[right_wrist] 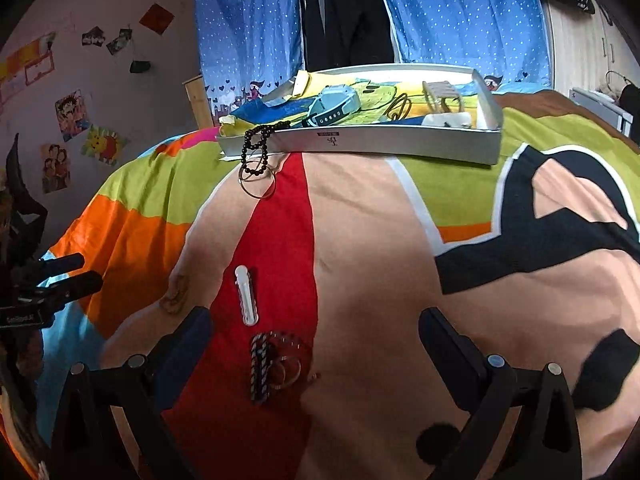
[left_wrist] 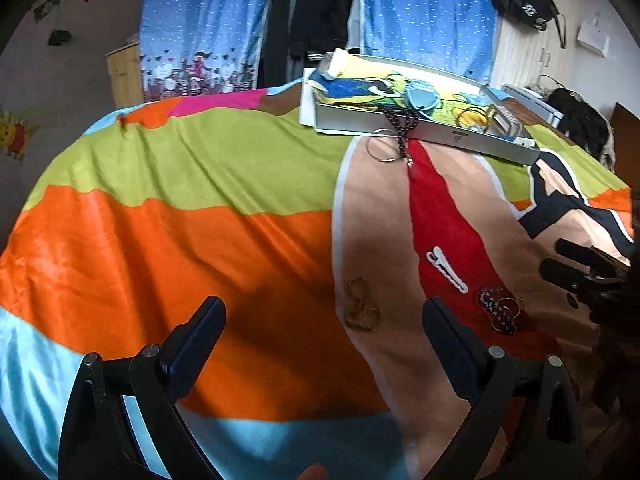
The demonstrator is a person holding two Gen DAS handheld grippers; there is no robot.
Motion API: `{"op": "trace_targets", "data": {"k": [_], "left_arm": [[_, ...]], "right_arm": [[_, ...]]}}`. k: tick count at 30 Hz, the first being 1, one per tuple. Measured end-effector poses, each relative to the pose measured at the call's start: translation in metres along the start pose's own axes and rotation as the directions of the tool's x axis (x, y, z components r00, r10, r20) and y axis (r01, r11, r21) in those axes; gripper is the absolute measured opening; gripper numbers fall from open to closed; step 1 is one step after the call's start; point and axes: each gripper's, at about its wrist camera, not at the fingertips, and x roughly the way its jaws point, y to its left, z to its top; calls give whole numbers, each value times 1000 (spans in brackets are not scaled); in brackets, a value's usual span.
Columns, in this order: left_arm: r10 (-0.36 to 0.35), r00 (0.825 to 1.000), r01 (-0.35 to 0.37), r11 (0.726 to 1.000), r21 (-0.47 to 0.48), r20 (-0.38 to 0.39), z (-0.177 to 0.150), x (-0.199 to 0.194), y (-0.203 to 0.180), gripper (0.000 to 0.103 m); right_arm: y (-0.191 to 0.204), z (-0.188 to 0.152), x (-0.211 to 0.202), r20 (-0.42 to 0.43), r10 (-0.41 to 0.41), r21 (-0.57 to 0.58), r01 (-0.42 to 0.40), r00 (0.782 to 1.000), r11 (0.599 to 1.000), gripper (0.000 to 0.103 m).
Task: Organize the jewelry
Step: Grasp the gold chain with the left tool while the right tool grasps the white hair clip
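Observation:
A shallow white box (right_wrist: 400,140) (left_wrist: 420,130) lies at the far side of a bright bedspread, holding a blue watch (right_wrist: 334,106), yellow rings (left_wrist: 474,116) and a clip. A dark bead bracelet (right_wrist: 256,146) (left_wrist: 402,130) hangs over its front wall onto a silver bangle (right_wrist: 258,182) (left_wrist: 384,146). Nearer lie a white hair clip (right_wrist: 246,296) (left_wrist: 446,268), a braided band with thin rings (right_wrist: 272,364) (left_wrist: 498,310) and a gold chain (left_wrist: 360,306) (right_wrist: 176,294). My left gripper (left_wrist: 324,316) is open and empty above the spread. My right gripper (right_wrist: 316,332) is open and empty, just above the braided band.
The bedspread (left_wrist: 180,220) covers the whole surface. Blue dotted curtains (right_wrist: 248,20) and dark hanging clothes (right_wrist: 344,12) stand behind. A wooden cabinet (left_wrist: 124,72) is at the back left. The other gripper shows at the right edge of the left wrist view (left_wrist: 584,272).

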Motion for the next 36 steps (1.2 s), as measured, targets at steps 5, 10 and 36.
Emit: {"op": "trace_targets", "data": {"k": [5, 10, 36], "left_arm": [[-67, 997, 67, 997, 24, -23, 7, 20, 1, 96], [-112, 993, 113, 993, 28, -32, 17, 40, 4, 96], [-252, 932, 258, 966, -14, -258, 4, 86, 11, 21]], "right_arm": [[-1, -2, 15, -35, 25, 11, -25, 999, 1000, 103], [3, -6, 25, -56, 26, 17, -25, 998, 1000, 103], [36, 9, 82, -203, 113, -73, -130, 973, 989, 44]]}}
